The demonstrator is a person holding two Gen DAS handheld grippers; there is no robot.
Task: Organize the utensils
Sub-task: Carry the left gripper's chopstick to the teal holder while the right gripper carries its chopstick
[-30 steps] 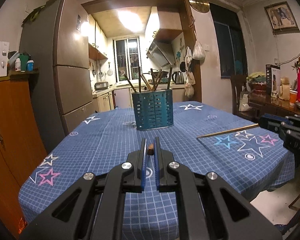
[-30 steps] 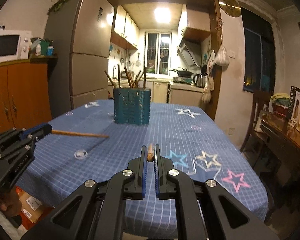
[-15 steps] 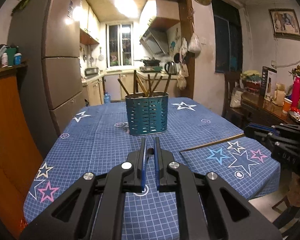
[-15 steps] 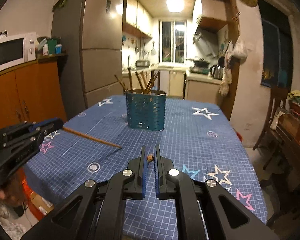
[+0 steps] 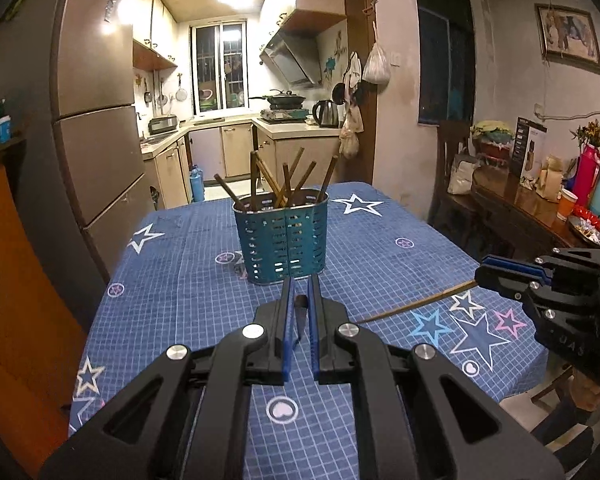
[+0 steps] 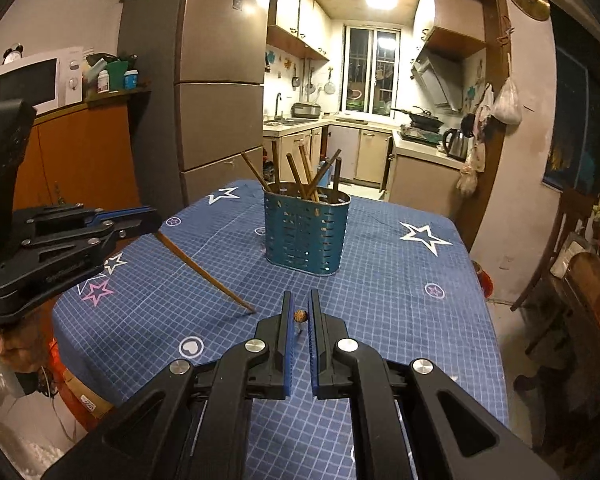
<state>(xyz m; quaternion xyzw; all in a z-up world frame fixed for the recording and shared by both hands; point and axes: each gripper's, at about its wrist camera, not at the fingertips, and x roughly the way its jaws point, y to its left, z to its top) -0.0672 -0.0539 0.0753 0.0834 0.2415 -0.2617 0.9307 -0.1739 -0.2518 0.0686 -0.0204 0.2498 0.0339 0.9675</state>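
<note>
A: Item 1, the teal holder: it stands upright at the middle of the table, with several chopsticks already in it, leaning out at mixed angles. We count at least 6; the exact number we cannot tell.

B: Item 2, the chopstick in our left gripper: the jaws are pinched on its butt end, and the right wrist view shows its shaft slanting down to a tip near the cloth, well short of the holder.

A: Item 3, the chopstick in our right gripper: pinched the same way, its round end showing between the pads. From the left wrist view its shaft runs out over the star-print cloth.

B: Status, as we judge it: most stock is filed, 2 pieces are in hand and not yet dropped in. No other loose utensils show on the cloth.
</note>
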